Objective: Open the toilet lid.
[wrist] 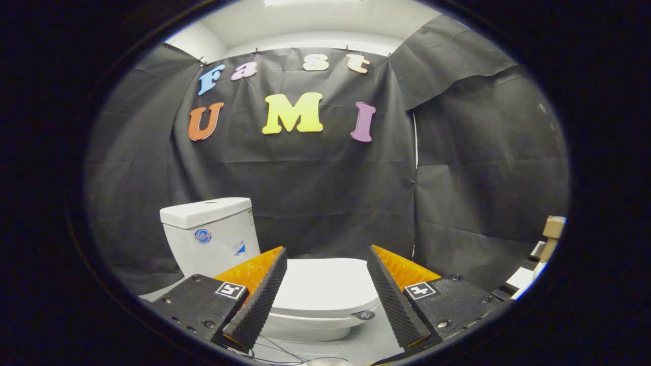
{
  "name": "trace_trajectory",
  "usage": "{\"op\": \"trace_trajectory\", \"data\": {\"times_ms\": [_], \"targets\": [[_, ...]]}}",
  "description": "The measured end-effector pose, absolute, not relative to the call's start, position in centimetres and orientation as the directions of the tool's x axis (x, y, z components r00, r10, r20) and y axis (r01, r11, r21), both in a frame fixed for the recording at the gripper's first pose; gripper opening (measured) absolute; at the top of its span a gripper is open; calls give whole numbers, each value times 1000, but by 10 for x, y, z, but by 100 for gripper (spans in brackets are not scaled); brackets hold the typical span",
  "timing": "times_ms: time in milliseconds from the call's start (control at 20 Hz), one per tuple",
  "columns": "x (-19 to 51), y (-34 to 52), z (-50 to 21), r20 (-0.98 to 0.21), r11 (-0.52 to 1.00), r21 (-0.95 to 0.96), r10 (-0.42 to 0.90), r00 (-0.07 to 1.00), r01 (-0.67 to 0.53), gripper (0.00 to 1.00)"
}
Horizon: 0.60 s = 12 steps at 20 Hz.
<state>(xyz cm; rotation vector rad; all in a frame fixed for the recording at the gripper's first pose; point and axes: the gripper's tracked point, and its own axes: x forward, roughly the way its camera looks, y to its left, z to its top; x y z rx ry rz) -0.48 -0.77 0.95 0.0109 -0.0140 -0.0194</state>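
Gripper view: the tool hangs with its fingers spread wide, nothing between them, aimed at the toilet from above its front. The lid lies flat and closed on the bowl, seen in the gap between the fingers and just beyond their tips. The tank stands behind it, to the left, against the black cloth wall.

The lid looks like rigid moulded plastic, smooth and probably slippery, light enough to swing on hinges at the tank end. I would judge the front lip the place to take hold: a small dark tab sticks out there, near the right finger, and may serve as a grip; otherwise one finger hooked under the rim would lift it. Pinching the flat top would likely slide off.

The hinges are hidden behind the left finger, the bowl's base is cut off, and the seam between lid and seat is hard to trace. Thin wires lie on the floor below.
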Motion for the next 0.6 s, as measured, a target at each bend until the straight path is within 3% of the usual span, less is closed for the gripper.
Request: {"op": "trace_trajectory", "data": {"times_ms": [600], "targets": [[-7, 2, 11, 18, 1000, -18, -5, 1000, 6, 99]]}}
